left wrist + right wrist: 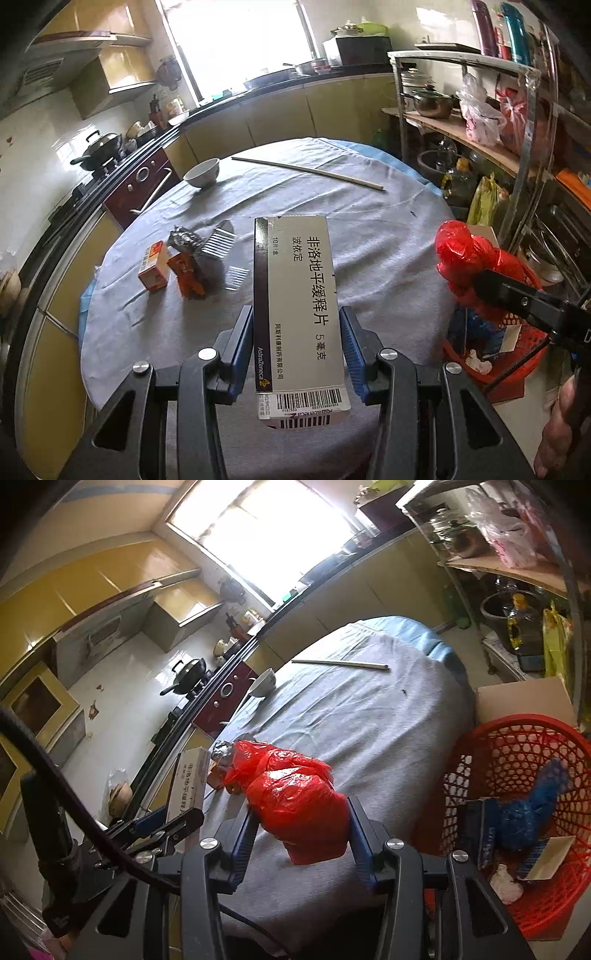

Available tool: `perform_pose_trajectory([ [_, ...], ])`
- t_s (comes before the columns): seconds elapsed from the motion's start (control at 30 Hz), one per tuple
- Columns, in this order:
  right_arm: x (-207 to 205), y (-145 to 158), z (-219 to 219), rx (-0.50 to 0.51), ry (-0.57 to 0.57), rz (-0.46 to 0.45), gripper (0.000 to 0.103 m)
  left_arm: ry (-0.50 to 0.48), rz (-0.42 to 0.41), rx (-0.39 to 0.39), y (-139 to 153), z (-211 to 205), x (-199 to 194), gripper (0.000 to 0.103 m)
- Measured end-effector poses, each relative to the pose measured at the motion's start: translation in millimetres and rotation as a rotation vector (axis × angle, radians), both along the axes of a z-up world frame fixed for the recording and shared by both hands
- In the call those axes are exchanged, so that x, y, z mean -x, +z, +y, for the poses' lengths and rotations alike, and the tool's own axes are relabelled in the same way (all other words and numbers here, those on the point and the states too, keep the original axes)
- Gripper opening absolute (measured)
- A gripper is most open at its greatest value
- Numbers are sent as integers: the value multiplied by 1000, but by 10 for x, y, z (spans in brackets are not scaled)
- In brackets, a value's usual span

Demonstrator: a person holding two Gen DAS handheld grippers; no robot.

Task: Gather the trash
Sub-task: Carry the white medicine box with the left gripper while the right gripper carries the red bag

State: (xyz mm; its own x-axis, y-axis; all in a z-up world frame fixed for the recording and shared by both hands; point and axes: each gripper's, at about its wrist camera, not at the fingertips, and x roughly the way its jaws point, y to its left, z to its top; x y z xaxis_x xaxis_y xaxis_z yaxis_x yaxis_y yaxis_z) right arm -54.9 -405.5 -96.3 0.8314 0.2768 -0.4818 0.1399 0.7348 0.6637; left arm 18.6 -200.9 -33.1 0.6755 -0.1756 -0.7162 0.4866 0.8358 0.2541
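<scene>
Nearest to you, your left gripper [295, 354] is clamped on a long white medicine box [299, 302], its blue pads pressing both long sides while the box juts forward over the grey tablecloth [369, 236], barcode end toward the camera. Your right gripper [299, 834] is closed on a crumpled red plastic bag [295, 797], pinched between its pads and held just above the cloth near the table's right edge. From the right wrist view, the left gripper with its box shows to the left of the bag, close alongside it. Just beyond the table's right edge stands the red mesh basket [517, 738], already holding a blue bag [528, 812], a small card box and a bit of white crumpled paper. From the left wrist view, further out on the cloth and to the left of the held box, a small orange-and-white carton [155, 266], a crushed orange box [188, 275], a ball of foil [183, 238] and what looks like a silver blister strip [218, 245] lie clustered together, though the overlap makes it hard to tell which of them touch. Past them sits a white bowl [203, 172] near the far left rim, and a pair of chopsticks [306, 172] lies across the far side of the table.
</scene>
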Motion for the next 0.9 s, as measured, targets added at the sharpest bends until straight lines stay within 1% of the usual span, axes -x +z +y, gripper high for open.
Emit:
perform_pose_trajectory([
  [0.23, 165, -17, -170, -8, -49, 2, 50, -68, 39, -29, -98, -275, 97, 47],
  [0.4, 298, -56, -367, -27, -104, 11, 50, -111, 48, -50, -154, -464, 177, 47],
  [0.7, 529, -102, -652, -44, -176, 15, 50, -171, 47, -84, -207, -737, 294, 47],
  [0.9, 624, -150, -745, -53, -202, 26, 50, -195, 45, -97, -220, -858, 337, 47],
])
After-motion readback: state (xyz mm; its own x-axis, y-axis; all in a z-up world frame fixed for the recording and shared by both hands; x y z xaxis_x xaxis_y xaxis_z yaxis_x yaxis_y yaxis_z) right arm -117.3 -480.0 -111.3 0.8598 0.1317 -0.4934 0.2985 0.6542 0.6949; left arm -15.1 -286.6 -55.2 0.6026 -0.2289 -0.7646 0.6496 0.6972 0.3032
